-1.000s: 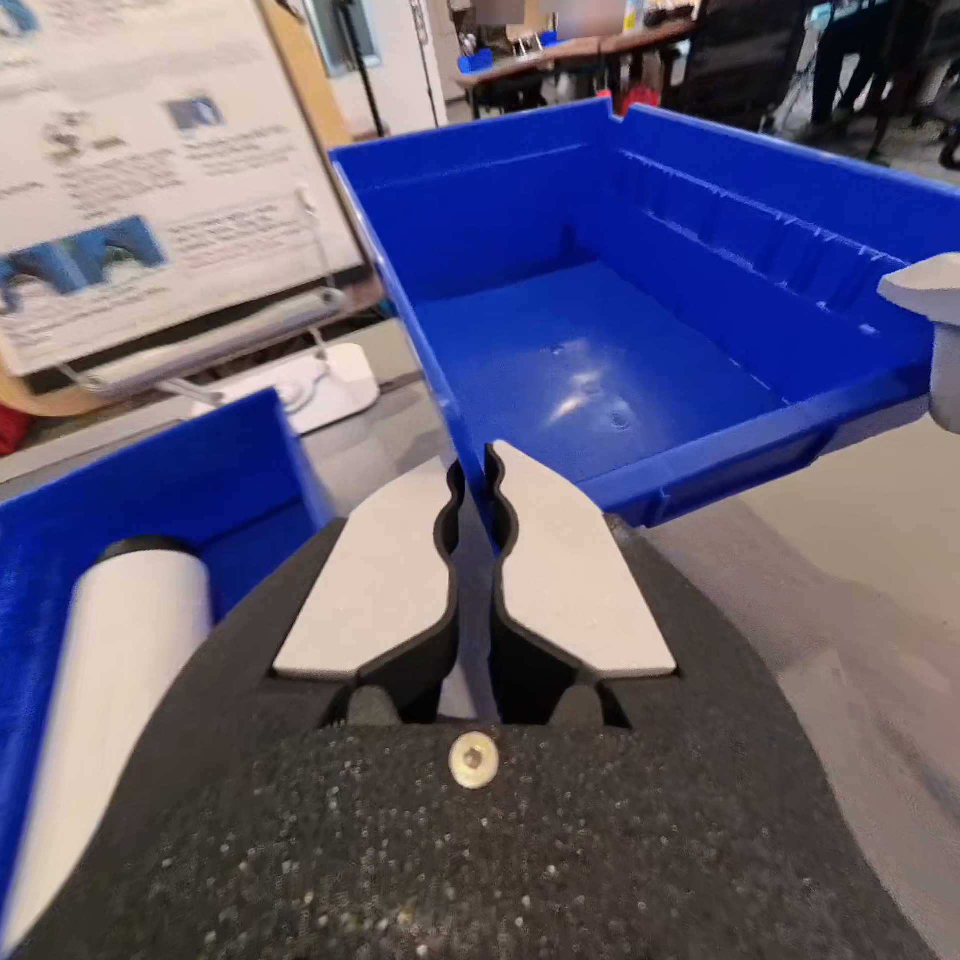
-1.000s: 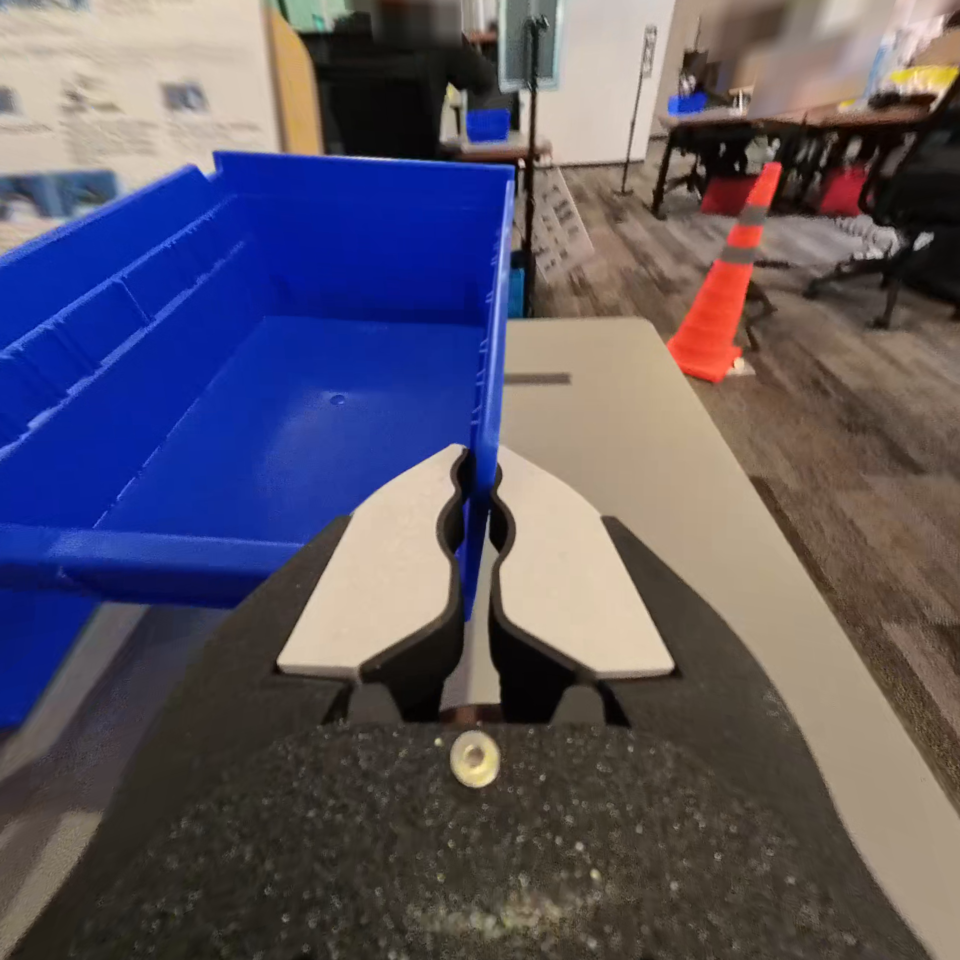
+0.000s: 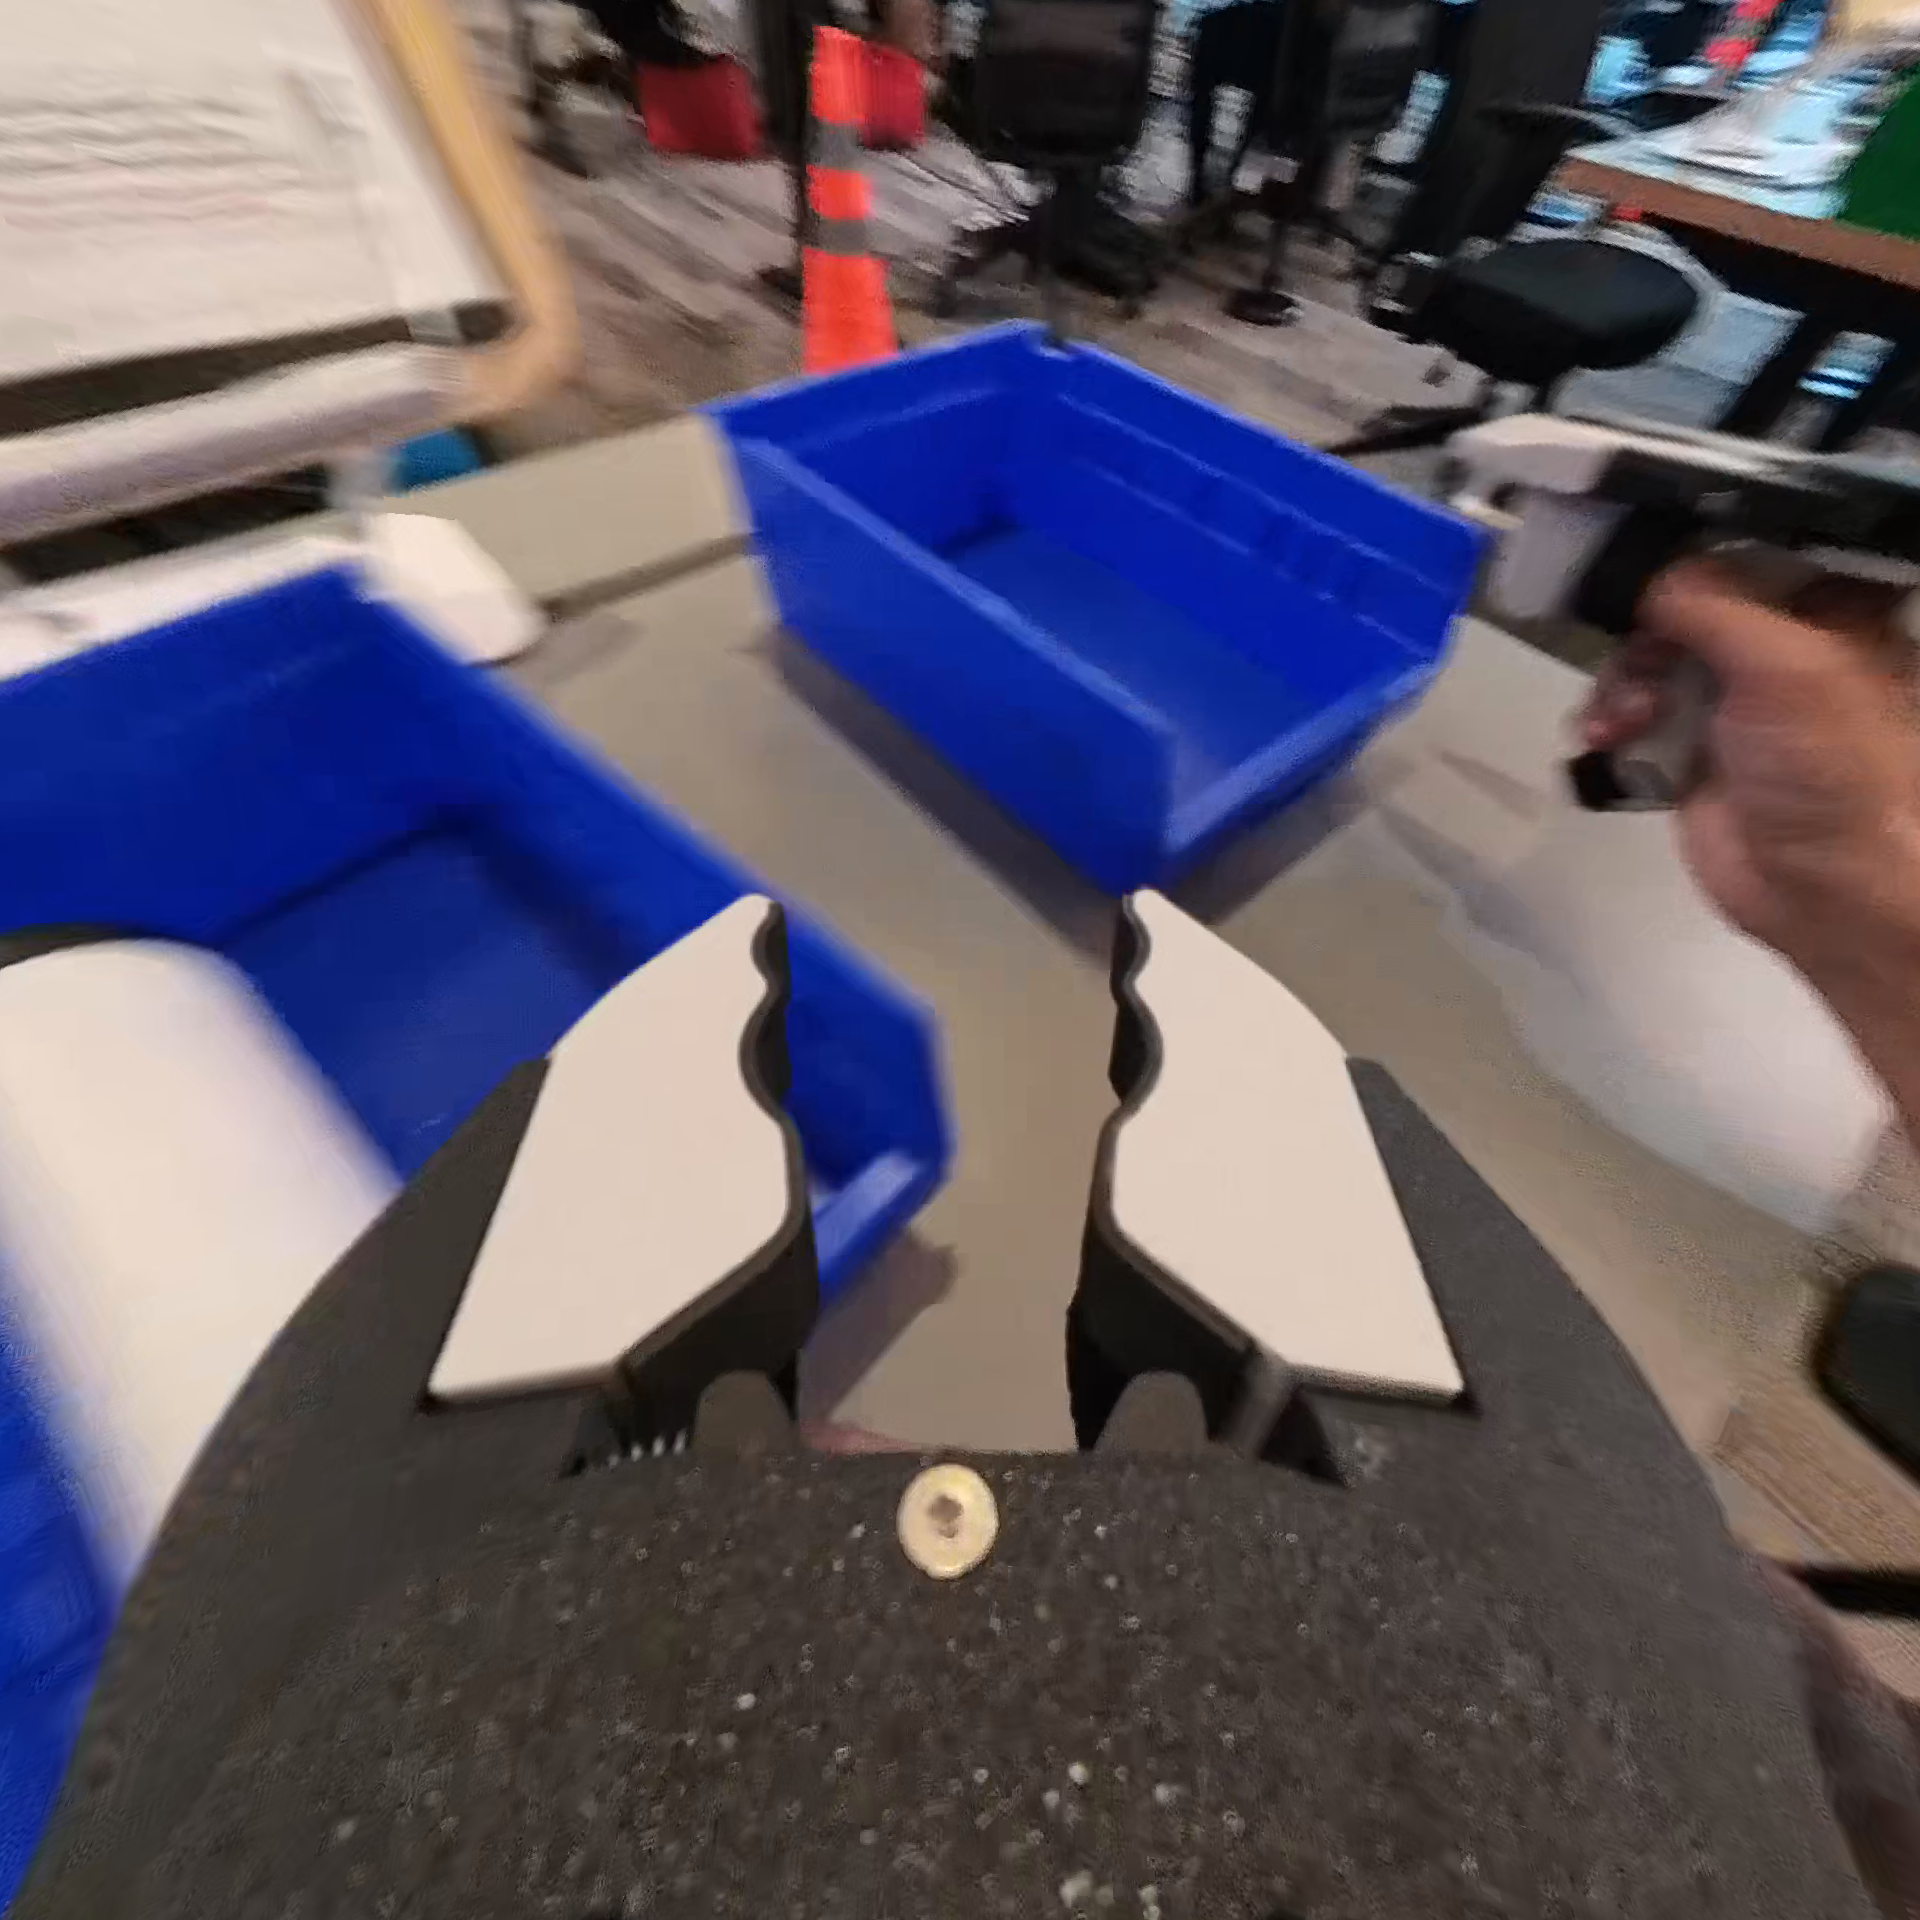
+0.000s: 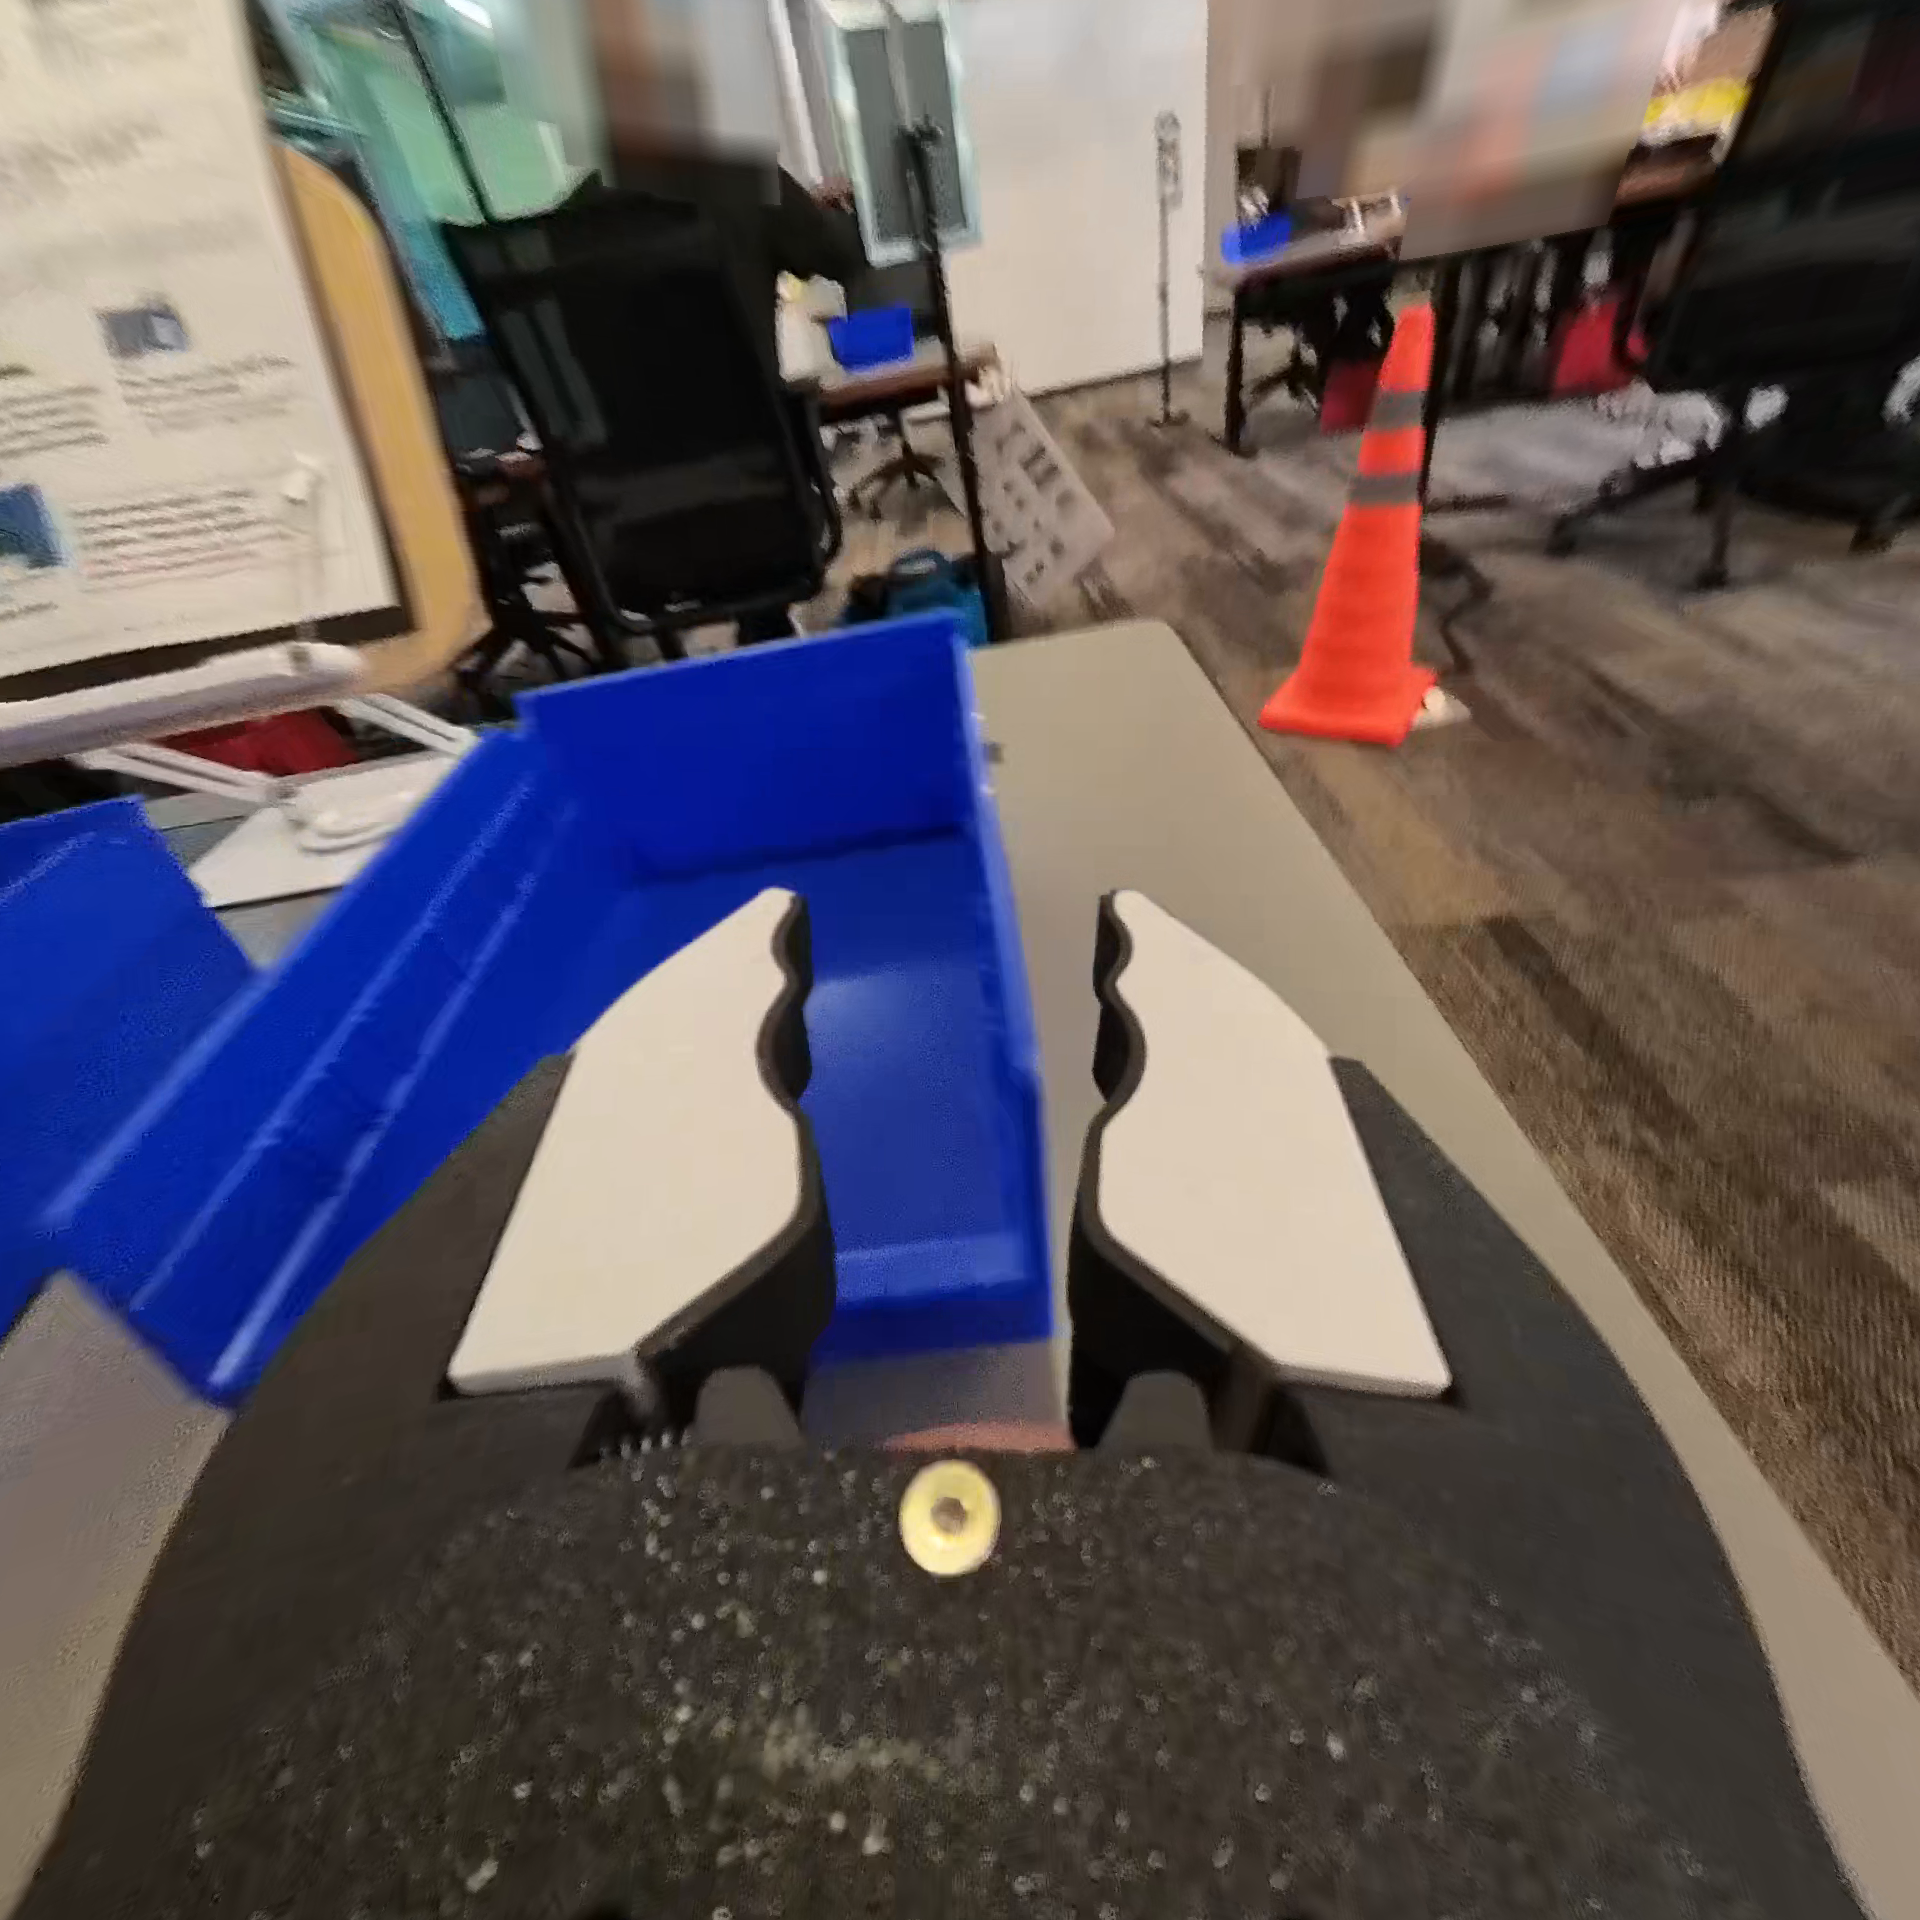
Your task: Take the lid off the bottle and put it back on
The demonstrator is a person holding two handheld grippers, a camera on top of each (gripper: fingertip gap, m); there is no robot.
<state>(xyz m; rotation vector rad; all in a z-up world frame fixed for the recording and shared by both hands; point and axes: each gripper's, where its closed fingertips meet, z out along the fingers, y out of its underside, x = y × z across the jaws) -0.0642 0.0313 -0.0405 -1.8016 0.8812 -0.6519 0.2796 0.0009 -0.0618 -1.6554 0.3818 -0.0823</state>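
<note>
Both grippers, left gripper [image 3: 945,925] and right gripper [image 4: 951,914], hang spread wide and empty above the worktop [image 3: 1039,1091], seemingly readied for the white bottle [image 3: 156,1143] lying in the near blue bin [image 3: 312,727].

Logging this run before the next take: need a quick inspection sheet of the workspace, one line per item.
Surface: grey table, bare between the bins.
Job's things: white bottle with a dark end, lying in the near blue bin at left; lid state cannot be told through the blur.
Clutter: second blue bin farther right, nothing seen inside; white stand base behind the near bin.
Grippers: left tool open, nothing between its fingers; right tool open, nothing held, over the second bin's near corner.
Cables: nothing seen.
Surroundings: printed board on a stand at left, orange cone on the floor, office chairs and desks behind.
</note>
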